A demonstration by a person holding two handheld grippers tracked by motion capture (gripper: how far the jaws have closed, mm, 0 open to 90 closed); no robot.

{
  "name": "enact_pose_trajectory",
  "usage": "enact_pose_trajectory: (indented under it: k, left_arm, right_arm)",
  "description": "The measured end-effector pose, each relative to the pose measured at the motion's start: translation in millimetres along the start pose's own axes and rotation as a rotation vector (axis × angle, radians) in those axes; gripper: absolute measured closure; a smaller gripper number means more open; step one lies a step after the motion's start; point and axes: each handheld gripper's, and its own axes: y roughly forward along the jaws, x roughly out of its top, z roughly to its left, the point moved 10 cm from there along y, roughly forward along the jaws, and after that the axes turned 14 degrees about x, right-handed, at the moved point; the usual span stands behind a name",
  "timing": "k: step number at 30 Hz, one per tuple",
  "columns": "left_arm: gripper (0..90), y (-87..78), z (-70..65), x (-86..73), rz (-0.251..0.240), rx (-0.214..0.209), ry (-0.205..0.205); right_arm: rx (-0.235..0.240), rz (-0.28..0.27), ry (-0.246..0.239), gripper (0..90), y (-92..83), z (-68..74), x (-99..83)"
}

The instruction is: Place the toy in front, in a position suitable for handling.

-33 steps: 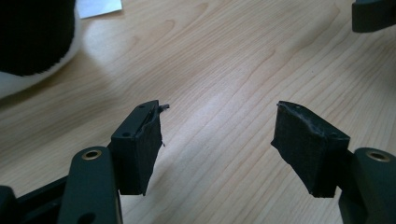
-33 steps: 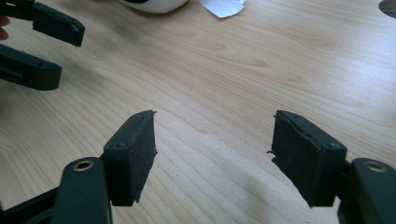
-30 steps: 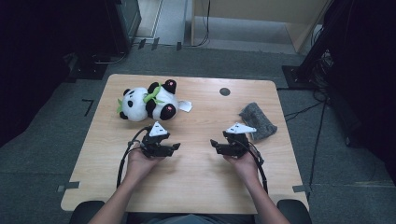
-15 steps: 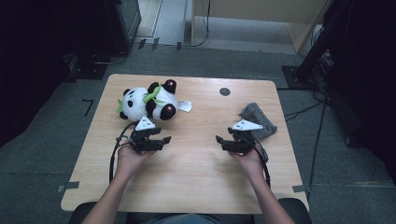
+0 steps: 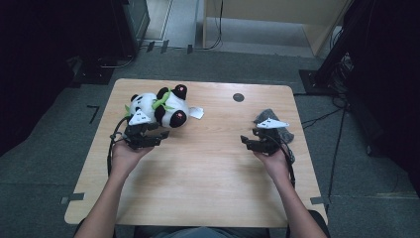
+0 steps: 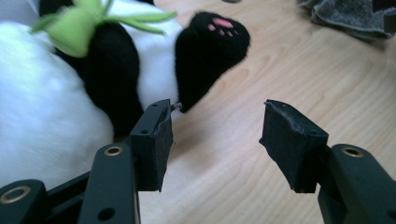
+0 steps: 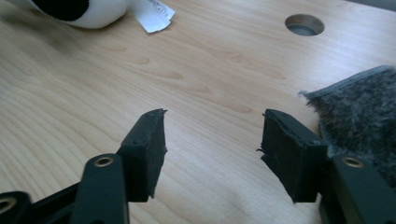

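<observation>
Panda plush (image 5: 161, 105) lies lengthwise L-R, feet toward grey cloth (image 5: 272, 121).

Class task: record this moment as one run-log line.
left claw: open, closing, beside panda plush | right claw: open, closing, beside grey cloth | nothing held

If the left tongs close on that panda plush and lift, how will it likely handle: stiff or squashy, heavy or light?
The panda plush looks soft and furry, so it would probably squash under the pads. It likely weighs little for its bulk. Its black leg sticks out loosely; gripped there, the body would probably dangle. Lying flat on the table, it seems unlikely to roll.
</observation>
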Motion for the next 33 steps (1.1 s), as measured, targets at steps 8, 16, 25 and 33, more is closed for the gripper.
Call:
enact_pose_trajectory:
  k: [8,16,25,33]
  left_arm:
    - [41.7,2.4,22.3,19.9,-0.037,0.024,-0.053]
    - [39.1,7.9,39.0,30.6,-0.029,0.056,-0.059]
    - [34.5,16.6,51.0,41.6,-0.023,0.089,-0.032]
    - [44.9,34.5,59.7,45.7,-0.007,0.079,-0.064]
  right_arm:
    - [-0.015,-0.027,-0.004,44.0,-2.0,-10.5,5.1]
    - [-0.071,-0.072,0.010,42.8,-7.2,-34.7,14.8]
    - [-0.075,-0.079,0.055,42.3,-9.0,-46.6,13.2]
    - [-0.115,-0.090,0.032,43.0,-11.2,-53.1,15.5]
